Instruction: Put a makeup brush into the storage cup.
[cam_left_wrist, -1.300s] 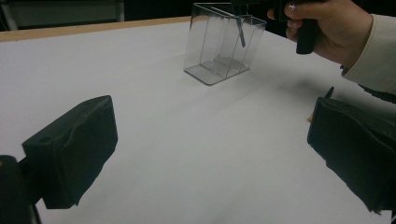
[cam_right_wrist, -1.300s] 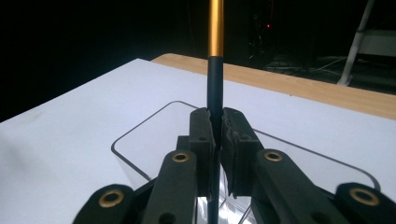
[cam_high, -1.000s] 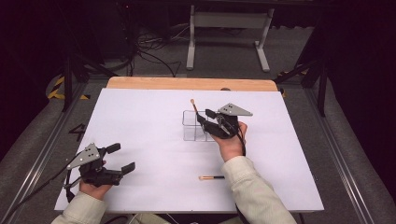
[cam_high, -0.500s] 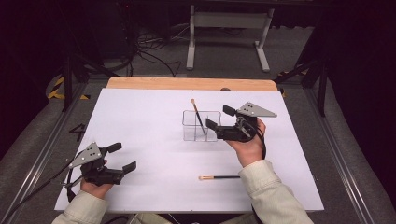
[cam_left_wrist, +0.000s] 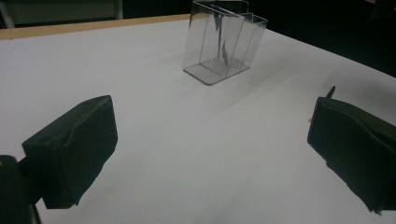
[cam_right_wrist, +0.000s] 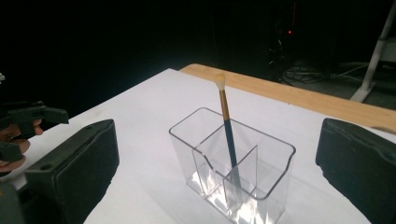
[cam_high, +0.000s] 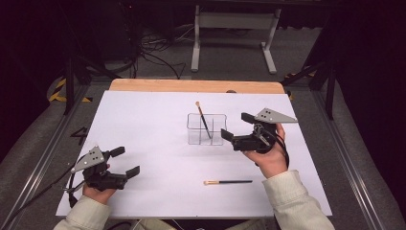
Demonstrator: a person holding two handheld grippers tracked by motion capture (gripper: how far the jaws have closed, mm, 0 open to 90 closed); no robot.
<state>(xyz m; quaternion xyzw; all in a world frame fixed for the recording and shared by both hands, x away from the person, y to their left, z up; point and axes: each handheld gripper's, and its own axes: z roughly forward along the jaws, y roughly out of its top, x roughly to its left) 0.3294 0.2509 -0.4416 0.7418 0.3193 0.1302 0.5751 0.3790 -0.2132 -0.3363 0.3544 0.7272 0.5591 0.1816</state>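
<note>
One blue-handled, white-tipped brush (cam_high: 203, 120) is left leaning in the clear plastic divided holder (cam_high: 207, 129), released by the right gripper (cam_high: 235, 129), whose fingers have just been opened wide with nothing between them. A second brush (cam_high: 227, 182) is left lying on the white bench (cam_high: 158, 110) for pickup. The left gripper (cam_high: 125, 161) is held open and empty.

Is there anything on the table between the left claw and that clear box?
Nothing: in the left gripper view, bare white table runs from the left claw to the clear box.

Clear organizer (cam_high: 207, 129), dark-blue brush (cam_right_wrist: 228, 130) with gold ferrule and cream tip, white table (cam_high: 143, 124), black fingers (cam_right_wrist: 79, 158)
</note>
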